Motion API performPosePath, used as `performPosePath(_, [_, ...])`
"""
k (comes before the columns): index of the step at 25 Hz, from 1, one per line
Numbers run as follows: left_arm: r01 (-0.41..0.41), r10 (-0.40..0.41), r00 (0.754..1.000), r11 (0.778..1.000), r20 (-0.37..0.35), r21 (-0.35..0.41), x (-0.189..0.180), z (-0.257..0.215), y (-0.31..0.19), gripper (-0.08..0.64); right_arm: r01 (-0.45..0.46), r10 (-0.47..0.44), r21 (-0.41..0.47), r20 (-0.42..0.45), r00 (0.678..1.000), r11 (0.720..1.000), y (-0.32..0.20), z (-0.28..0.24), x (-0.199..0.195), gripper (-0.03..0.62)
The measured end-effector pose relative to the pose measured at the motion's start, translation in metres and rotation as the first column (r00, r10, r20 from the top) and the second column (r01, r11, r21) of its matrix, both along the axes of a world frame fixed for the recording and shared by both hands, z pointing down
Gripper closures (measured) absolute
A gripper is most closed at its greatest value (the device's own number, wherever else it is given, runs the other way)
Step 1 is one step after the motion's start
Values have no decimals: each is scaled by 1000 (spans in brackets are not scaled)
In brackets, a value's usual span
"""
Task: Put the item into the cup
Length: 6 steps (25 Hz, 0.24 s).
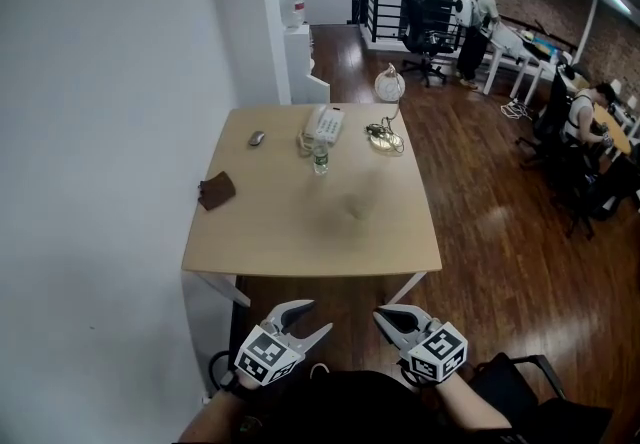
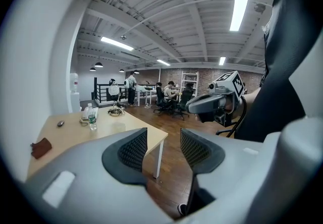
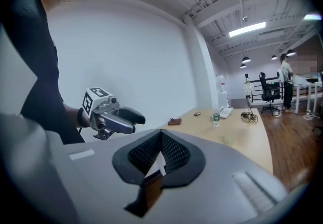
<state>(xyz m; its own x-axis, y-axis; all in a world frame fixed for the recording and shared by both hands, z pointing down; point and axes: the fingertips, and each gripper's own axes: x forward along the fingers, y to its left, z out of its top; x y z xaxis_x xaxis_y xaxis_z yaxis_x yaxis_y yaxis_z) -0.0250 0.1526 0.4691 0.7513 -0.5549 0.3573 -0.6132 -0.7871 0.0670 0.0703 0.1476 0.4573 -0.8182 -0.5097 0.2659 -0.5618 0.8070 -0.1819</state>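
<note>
I hold both grippers close to my body, below the near edge of the wooden table (image 1: pixel 300 242), over the floor. My left gripper (image 1: pixel 320 316) (image 2: pixel 164 140) is open, its ribbed pads apart with nothing between them. The right gripper (image 1: pixel 380 315) (image 3: pixel 161 134) is shut, pads meeting on nothing. On the table lie a small brown pouch (image 1: pixel 216 190) near the left edge and a small water bottle (image 1: pixel 320 160) standing toward the back. I cannot make out a cup; a faint smudge (image 1: pixel 347 206) shows at mid-table.
At the table's far end are a mouse (image 1: pixel 257 138), a white desk phone (image 1: pixel 324 122), a coil of cables (image 1: pixel 385 138) and a round white lamp (image 1: pixel 390 84). A white wall runs along the left. Office chairs, desks and people occupy the right.
</note>
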Motion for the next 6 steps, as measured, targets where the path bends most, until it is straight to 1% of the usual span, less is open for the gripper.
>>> performPosePath(3, [8, -8, 1000, 1000, 3, 7, 4, 1, 0, 344, 2, -3, 12, 8, 1000, 1000, 2, -3, 4, 584])
performPosePath(6, [9, -9, 1000, 1000, -1, 8, 8, 2, 4, 344, 5, -5, 23, 11, 1000, 1000, 5, -5, 8, 584])
